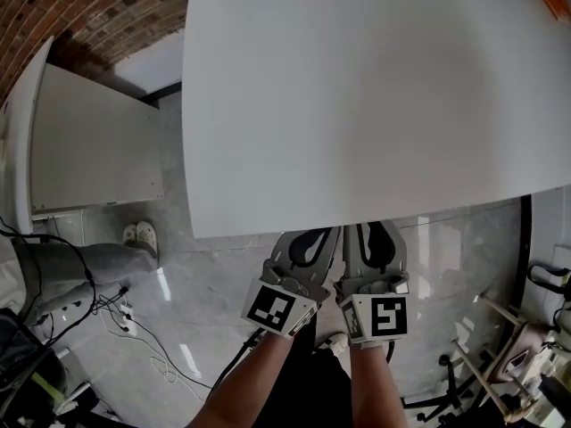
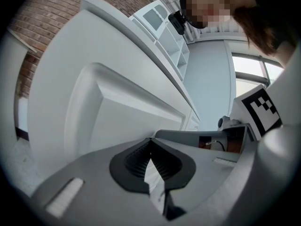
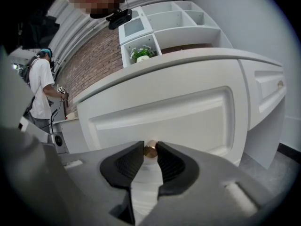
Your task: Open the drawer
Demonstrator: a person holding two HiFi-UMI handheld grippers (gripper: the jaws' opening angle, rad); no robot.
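My right hand-held gripper [image 3: 150, 148] pinches the small brass knob [image 3: 150, 151] in the middle of the white panelled drawer [image 3: 183, 112], with one dark pad on either side of it. The drawer sits just under the white surface [image 1: 357, 96] (seen from my head, that top hides the tips of both tools). My left hand-held gripper [image 2: 150, 142] hangs just beside the right one, its jaws pressed together on nothing, facing a white panelled front.
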